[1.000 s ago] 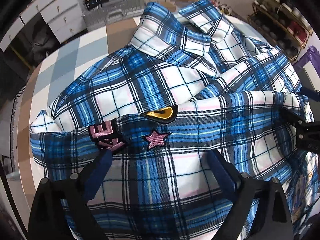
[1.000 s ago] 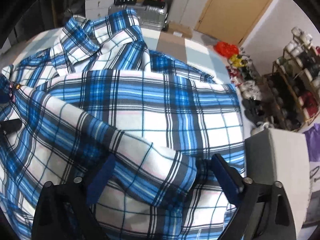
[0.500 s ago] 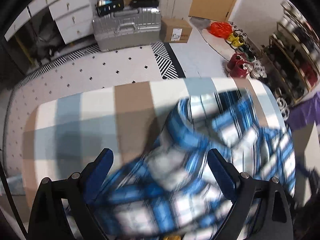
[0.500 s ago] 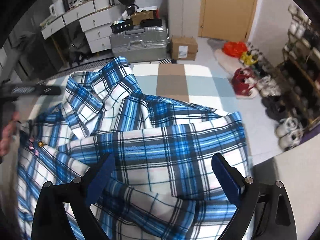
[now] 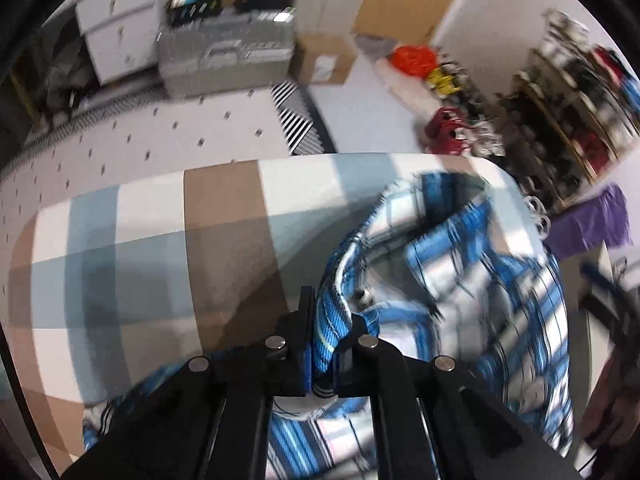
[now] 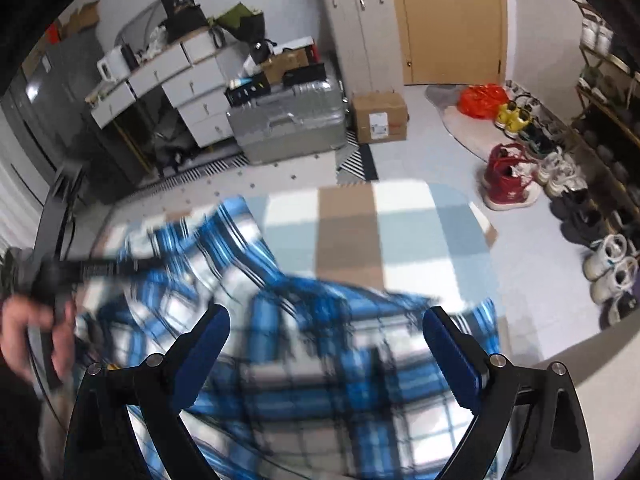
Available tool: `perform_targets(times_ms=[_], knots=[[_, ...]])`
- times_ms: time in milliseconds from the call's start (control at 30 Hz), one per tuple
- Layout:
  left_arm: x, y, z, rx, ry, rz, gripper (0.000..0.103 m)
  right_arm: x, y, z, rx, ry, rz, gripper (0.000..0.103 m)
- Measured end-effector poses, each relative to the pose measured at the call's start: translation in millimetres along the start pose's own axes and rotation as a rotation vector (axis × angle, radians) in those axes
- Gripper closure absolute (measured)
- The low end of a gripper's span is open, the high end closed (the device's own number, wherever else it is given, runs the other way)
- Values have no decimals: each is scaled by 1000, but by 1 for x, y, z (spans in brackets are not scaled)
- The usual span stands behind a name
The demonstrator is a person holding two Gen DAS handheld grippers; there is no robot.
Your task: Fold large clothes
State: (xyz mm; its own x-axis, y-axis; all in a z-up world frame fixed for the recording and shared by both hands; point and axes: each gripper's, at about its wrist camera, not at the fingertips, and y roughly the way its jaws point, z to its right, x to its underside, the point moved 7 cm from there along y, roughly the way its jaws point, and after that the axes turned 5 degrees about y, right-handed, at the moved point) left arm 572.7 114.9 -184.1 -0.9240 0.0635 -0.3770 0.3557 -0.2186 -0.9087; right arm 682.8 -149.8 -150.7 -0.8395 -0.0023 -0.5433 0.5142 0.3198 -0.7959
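On the table (image 5: 152,240), which is covered with a cloth of white, pale blue and brown squares, lies the blue and white plaid shirt (image 5: 460,264), crumpled and blurred in both views. In the left wrist view the left gripper (image 5: 326,344) has just been closing, and now its 2 jaws are clenched on a fold of the shirt edge, which stands up between them as a narrow blue band. From this pinched fold the fabric runs away to the right side of the table, where it makes loose heaps near the table corner. In the right wrist view the right gripper (image 6: 326,344) is released: its 2 blue pads (image 6: 208,340) stand wide apart, the shirt is seen below and between them, and the pads do not press on it. At the left edge of this view a hand (image 6: 28,332) grips the black handle of the other gripper, whose dark body reaches across the top of the shirt. Beyond the table, on the floor, there is a silver suitcase (image 6: 288,120), just beside it a cardboard box (image 6: 378,118), and farther back white drawers (image 6: 188,92). On the right many shoes (image 6: 516,176) stand in rows near a shoe rack (image 5: 572,92), and an orange bag (image 6: 482,98) lies close to a wooden door (image 6: 448,20).
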Motion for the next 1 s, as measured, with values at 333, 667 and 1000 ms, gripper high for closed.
perform_targets(times_ms=[333,667,1000], knots=[[21,-17,12,15,141,106,102,-14,21,-70,93,-103,-134,5],[25,-11,13,37,136,128,102,-10,75,-78,200,-99,-245,57],[29,-5,13,44,151,130,102,-41,47,-94,82,-90,-158,63]])
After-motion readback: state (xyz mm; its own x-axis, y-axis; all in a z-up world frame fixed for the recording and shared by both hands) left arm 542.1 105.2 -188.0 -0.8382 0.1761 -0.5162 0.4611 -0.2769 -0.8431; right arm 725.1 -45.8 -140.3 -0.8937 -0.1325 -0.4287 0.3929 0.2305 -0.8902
